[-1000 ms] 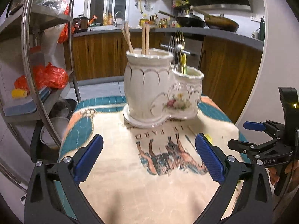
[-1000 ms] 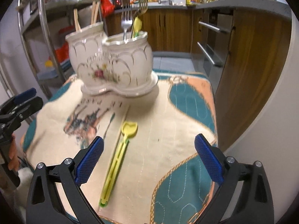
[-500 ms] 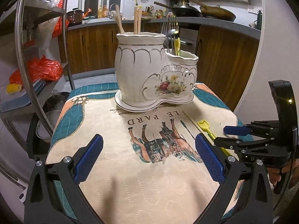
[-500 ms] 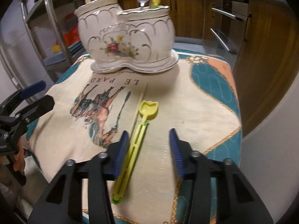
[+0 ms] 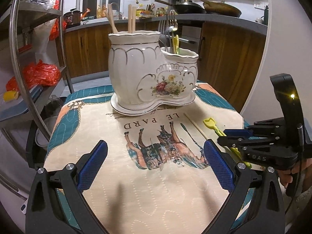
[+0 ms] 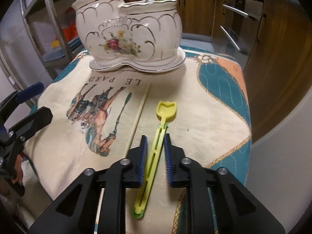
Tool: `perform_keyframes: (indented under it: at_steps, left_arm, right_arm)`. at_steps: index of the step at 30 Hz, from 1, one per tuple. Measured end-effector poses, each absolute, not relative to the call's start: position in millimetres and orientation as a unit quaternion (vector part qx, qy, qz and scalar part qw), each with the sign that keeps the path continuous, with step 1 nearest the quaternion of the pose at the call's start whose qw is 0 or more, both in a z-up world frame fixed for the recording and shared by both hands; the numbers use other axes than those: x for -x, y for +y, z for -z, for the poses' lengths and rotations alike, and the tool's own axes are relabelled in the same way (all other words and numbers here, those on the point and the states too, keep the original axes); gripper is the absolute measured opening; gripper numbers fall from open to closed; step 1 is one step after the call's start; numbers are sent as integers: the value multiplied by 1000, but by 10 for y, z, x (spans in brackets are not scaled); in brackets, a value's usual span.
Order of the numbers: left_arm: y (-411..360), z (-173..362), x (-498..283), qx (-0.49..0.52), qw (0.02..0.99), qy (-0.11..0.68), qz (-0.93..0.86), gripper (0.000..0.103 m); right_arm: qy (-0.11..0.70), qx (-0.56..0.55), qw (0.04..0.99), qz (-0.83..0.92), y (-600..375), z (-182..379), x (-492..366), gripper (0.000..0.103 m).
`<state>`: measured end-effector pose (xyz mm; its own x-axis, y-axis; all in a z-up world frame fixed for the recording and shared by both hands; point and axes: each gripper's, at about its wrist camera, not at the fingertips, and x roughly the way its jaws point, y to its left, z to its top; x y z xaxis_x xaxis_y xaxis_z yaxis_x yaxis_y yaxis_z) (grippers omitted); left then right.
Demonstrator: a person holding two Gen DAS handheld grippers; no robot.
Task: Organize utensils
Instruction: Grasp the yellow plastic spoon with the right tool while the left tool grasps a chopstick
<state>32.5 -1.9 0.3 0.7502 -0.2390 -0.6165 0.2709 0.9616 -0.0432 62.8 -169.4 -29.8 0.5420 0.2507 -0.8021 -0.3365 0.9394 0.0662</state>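
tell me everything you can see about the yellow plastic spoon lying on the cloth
The yellow plastic spoon looks like moulded plastic: a small tulip-shaped scoop on a long slotted handle with a green tip at its near end. It lies flat on the printed cloth, scoop towards the ceramic holder, beside a wooden chopstick. The right gripper straddles its handle, fingers closing on either side; contact is not clear yet.

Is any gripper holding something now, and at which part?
Not yet. The right gripper is closing around the yellow spoon's handle; the left gripper is open and empty.
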Motion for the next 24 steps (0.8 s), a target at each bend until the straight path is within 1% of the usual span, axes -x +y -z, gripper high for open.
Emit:
perform_keyframes:
  at_steps: [2,5,12,13,14,17,20,21,22,23,24]
  left_arm:
    - [-60,-8,-332,-27,934,329,139,97]
    - [-130,-15,-357,-32,929,340,143,97]
    - [-455,30,-455,-35,911,383,150,97]
    - [-519,51,-471,-35,907,391,152,95]
    - [-585,77,-483,-36,903,398,155,87]
    - [-831,174,-528,-45,890,424,160,68]
    - [-1010,259,-549,-55,881,440,166,56]
    - [-1046,286,-556,-58,879,444,165,53]
    - [-1086,320,-567,-62,876,450,165,47]
    - [-1121,351,-579,-69,873,455,162,38]
    - [-1133,352,-581,-76,876,451,155,35]
  right_arm:
    - [443,56,879,-168,-1681,308,-632,20]
    - [441,43,880,-170,-1758,309,-642,11]
    - [422,-6,891,-165,-2115,175,-609,11]
    - [418,-10,893,-164,-2167,150,-601,11]
    - [416,-13,894,-165,-2210,134,-601,11]
    - [410,-21,897,-166,-2315,111,-572,11]
    - [407,-22,897,-169,-2352,123,-526,11]
    - [406,-23,897,-170,-2364,127,-522,11]
    - [406,-24,897,-172,-2368,130,-521,11]
    - [406,-25,897,-173,-2372,133,-515,11]
    - [406,-26,897,-175,-2361,135,-506,11]
